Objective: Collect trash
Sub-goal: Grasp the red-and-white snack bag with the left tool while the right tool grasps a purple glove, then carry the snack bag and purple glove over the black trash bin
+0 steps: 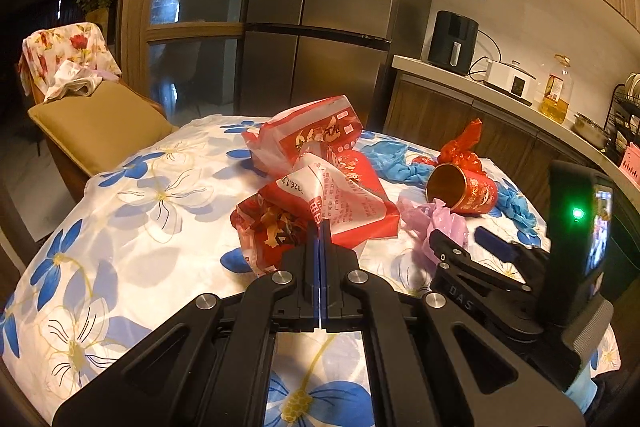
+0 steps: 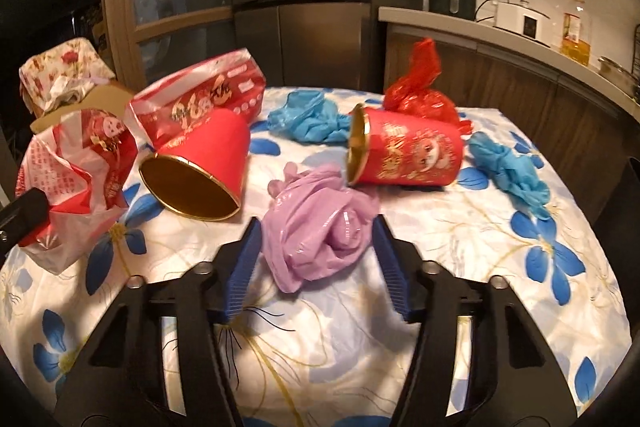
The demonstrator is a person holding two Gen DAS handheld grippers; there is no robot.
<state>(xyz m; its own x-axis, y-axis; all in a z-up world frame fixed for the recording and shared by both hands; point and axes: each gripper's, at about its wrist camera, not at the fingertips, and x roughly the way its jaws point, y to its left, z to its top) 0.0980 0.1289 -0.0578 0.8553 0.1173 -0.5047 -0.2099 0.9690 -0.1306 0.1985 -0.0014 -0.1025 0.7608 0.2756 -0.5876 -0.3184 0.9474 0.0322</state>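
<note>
My left gripper [image 1: 323,223] is shut on a crumpled red and white plastic bag [image 1: 332,203], which it holds just above the floral tablecloth [image 1: 160,227]. The same bag [image 2: 76,163] appears at the left of the right wrist view. My right gripper [image 2: 316,231] stands around a crumpled purple plastic bag [image 2: 320,223] on the cloth. Its blue pads [image 2: 244,259] sit close to the bag's sides without visibly squeezing it. Two red paper cups [image 2: 200,167] [image 2: 408,155] lie on their sides behind the purple bag.
More litter lies further back: a red and white wrapper [image 2: 200,99], blue plastic bags [image 2: 308,119] [image 2: 508,167] and a red bag [image 2: 420,91]. A cushioned chair [image 1: 100,131] stands at the left, a fridge [image 1: 320,27] behind, and a kitchen counter [image 1: 500,95] at the right.
</note>
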